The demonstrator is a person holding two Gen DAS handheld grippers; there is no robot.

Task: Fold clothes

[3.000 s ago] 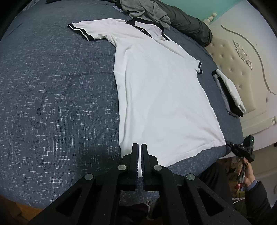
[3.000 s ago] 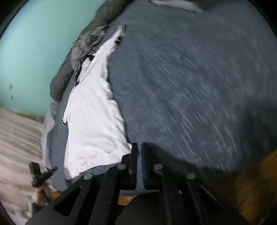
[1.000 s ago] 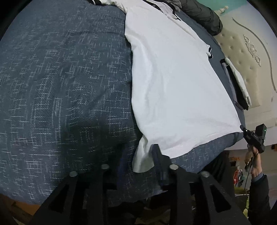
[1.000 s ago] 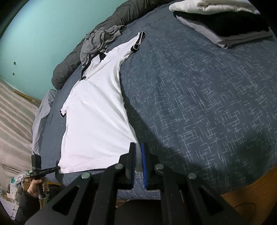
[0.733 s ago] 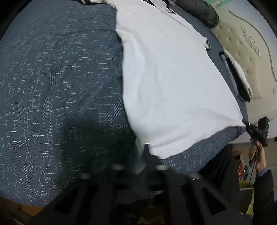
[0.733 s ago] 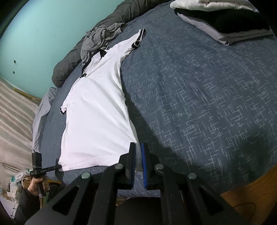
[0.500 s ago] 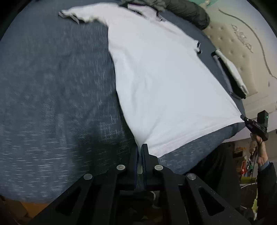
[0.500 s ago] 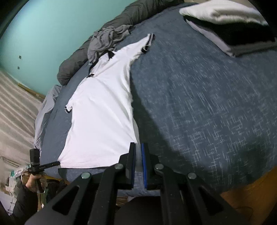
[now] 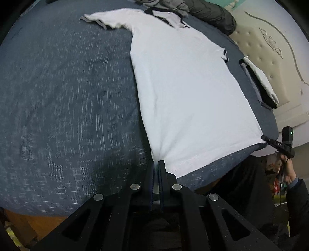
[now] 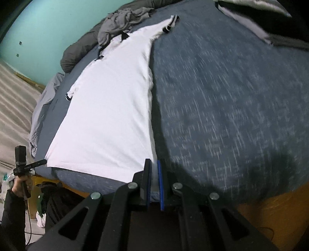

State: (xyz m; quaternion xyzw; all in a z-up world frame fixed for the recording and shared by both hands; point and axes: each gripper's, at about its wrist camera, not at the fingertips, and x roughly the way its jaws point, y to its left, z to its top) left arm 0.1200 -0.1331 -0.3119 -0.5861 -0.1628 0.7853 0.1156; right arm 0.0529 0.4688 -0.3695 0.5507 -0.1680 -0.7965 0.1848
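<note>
Two grippers pinch the white polo shirt's (image 9: 185, 92) hem corners: left gripper (image 9: 156, 164) and right gripper (image 10: 153, 164), on the blue bedspread (image 9: 67, 86).

Blue bedspread (image 9: 67, 86), padded headboard (image 9: 270, 48), teal wall (image 10: 48, 29), dark bolster (image 9: 212, 13) at bed's far end

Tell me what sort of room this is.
Most likely a bedroom. A white polo shirt lies spread on a bed with a dark blue cover, a cream tufted headboard stands at one end, and folded clothes are stacked beside it.
</note>
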